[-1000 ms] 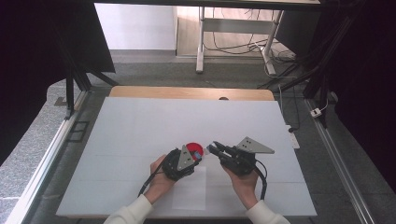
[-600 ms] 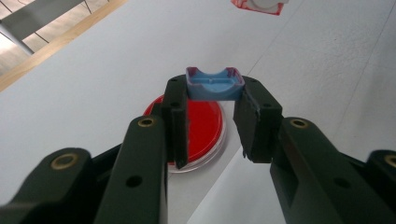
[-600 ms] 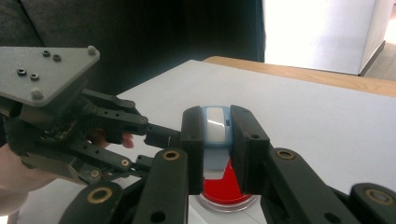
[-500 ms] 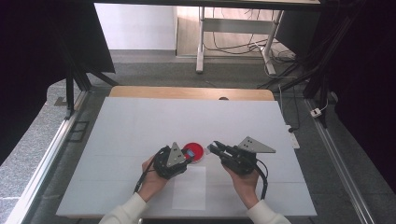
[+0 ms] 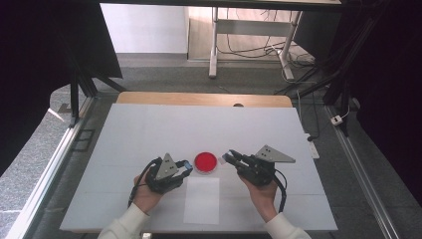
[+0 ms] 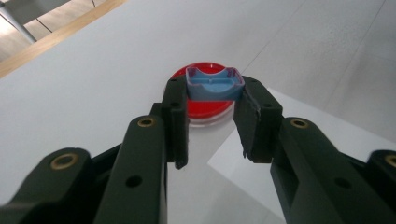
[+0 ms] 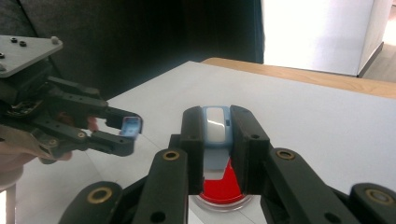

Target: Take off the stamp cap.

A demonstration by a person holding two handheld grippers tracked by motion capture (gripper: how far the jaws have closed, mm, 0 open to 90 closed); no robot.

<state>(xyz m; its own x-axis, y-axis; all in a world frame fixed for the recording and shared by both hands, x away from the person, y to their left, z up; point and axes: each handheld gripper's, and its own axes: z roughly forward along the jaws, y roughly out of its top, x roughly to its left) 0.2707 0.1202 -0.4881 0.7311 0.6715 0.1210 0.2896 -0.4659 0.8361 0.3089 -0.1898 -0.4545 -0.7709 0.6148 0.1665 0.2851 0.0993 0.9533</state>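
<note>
Keep both parts level and well apart above the red dish (image 5: 205, 162) on the white counter (image 5: 149, 129), so neither knocks it. The left gripper (image 6: 212, 95) pinches a small blue cap (image 6: 214, 85), a hollow, thin-walled plastic shell, just left of the dish. The right gripper (image 7: 218, 128) pinches a smooth, glossy blue-and-white body (image 7: 215, 125), just right of the dish.

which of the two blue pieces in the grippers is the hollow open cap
The blue cap in the left gripper: open, hollow side showing. The right gripper holds the solid blue-and-white piece.
</note>
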